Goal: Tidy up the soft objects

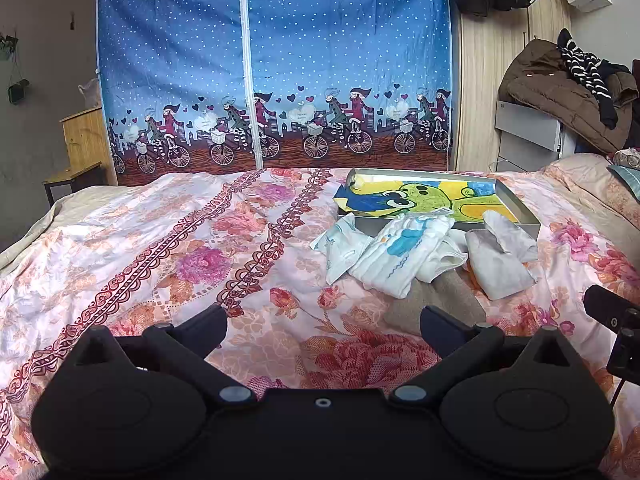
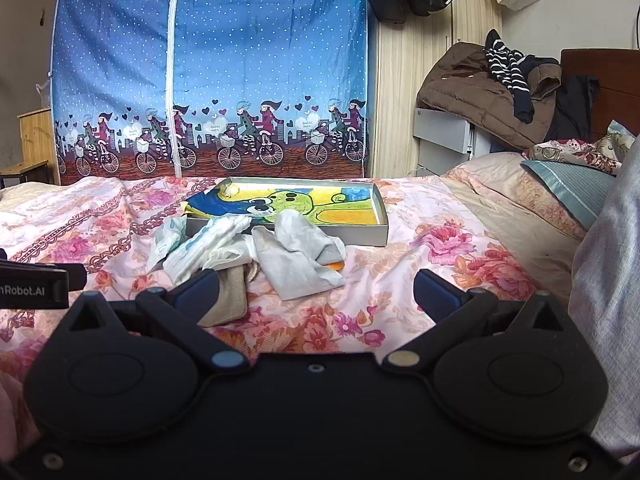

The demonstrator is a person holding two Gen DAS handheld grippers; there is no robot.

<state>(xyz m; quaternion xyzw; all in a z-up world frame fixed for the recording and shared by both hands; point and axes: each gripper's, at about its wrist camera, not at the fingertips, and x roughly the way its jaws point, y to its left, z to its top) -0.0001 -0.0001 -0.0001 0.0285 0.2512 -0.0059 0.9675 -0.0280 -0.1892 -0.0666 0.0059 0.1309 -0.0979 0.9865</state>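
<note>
White cotton everywhere, and basically none of it sorted yet, so I'd call this the very start. The small folded white cloth pieces sit in a loose heap on the pink floral bedspread, right in front of the shallow grey cardboard tray with the yellow-green cartoon drawing lining its bottom. One pale cream bit lies in the tray's far corner; otherwise I see nothing in it, though one or two cloths lean on the near rim. Pile includes a ribbed piece with a blue print, a plain greyish-white cloth folded thick and floppy, and a beige woven pouch-like thing poking out underneath, coarser looking.

My left gripper and right gripper both hover above the bedspread just short of the pile, fingers spread wide, nothing in either.

My guess: everything goes into the tray, one limp piece at a time.
</note>
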